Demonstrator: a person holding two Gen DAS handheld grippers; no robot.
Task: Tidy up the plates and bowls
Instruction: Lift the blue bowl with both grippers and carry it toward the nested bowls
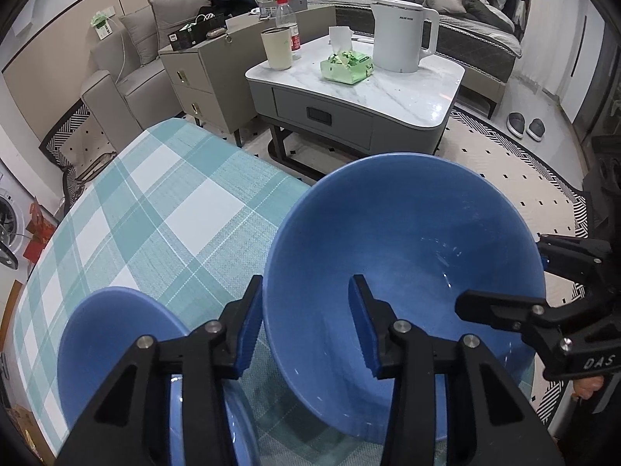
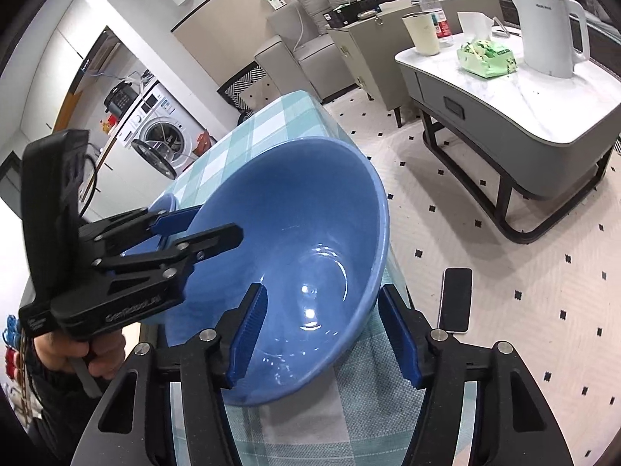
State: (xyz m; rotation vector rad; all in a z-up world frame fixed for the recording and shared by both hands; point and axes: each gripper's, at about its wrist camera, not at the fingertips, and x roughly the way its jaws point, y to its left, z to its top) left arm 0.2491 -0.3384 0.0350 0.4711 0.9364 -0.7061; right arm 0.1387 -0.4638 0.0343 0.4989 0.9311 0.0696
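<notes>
A large blue bowl (image 1: pixel 407 256) stands on the teal checked tablecloth (image 1: pixel 155 209). My left gripper (image 1: pixel 306 326) straddles its left rim, one finger outside and one inside, jaws still apart. My right gripper (image 2: pixel 324 334) straddles the opposite rim of the same bowl (image 2: pixel 295 233), jaws also apart; it shows at the right in the left wrist view (image 1: pixel 500 279). A smaller blue bowl (image 1: pixel 112 341) sits on the cloth to the left, also glimpsed in the right wrist view (image 2: pixel 165 204). The left gripper shows at the left in the right wrist view (image 2: pixel 202 225).
The table edge drops off just beyond the large bowl. A phone (image 2: pixel 456 299) lies on the floor. A grey coffee table (image 1: pixel 361 97) holds a white kettle (image 1: pixel 399 35), tissue pack, cup and bottle. Sofa and cabinet stand behind.
</notes>
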